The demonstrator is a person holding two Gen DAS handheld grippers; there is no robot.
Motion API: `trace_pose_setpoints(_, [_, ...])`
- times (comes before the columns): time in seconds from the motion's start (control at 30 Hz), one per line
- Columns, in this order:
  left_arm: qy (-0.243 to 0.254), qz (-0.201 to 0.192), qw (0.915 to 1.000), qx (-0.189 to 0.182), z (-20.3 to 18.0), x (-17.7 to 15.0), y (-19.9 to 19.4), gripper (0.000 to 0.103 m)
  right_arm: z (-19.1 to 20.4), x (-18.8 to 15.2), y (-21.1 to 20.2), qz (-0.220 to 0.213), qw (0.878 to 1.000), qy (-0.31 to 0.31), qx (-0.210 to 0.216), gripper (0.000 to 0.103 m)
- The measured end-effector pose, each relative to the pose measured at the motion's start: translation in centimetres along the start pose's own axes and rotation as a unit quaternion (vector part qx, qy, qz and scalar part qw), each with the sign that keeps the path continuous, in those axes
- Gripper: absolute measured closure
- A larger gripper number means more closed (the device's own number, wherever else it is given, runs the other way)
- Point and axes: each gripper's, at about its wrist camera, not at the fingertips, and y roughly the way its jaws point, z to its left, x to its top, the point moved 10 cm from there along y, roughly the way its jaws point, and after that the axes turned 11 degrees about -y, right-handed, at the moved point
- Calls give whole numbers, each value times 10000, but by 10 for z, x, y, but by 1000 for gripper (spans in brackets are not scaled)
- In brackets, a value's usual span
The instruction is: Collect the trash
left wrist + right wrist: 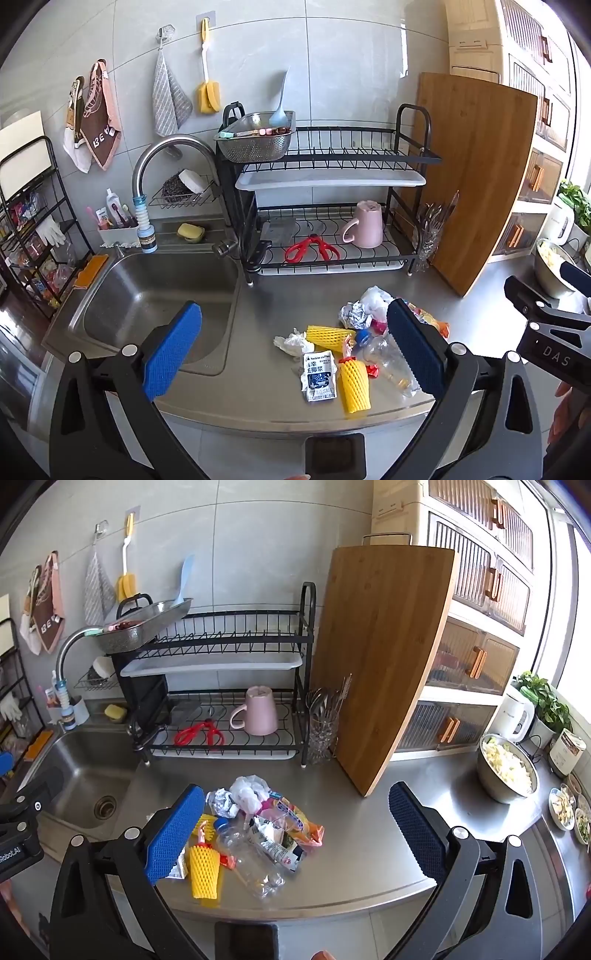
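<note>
A heap of trash lies on the steel counter (280,295) near its front edge. It holds two yellow foam fruit nets (354,386) (204,868), a crushed clear plastic bottle (388,360) (251,856), a white coffee sachet (318,374), crumpled foil (354,314) (221,801), white tissue (293,342) and colourful snack wrappers (291,818). My left gripper (295,345) is open and empty, above the front edge, jaws either side of the heap. My right gripper (295,830) is open and empty, likewise over the heap.
A sink (155,299) lies left of the heap. A black dish rack (332,206) with pink mug (364,225) and red scissors (312,249) stands behind. A wooden cutting board (380,664) leans at the right. A steel bowl of food (508,771) sits far right.
</note>
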Motion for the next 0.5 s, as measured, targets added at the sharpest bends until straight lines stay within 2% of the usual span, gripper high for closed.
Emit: trace_pose_setpoints(0.5, [-8, -40, 10000, -10, 0, -2, -2, 8, 2, 0, -4, -40, 10000, 8, -3, 3])
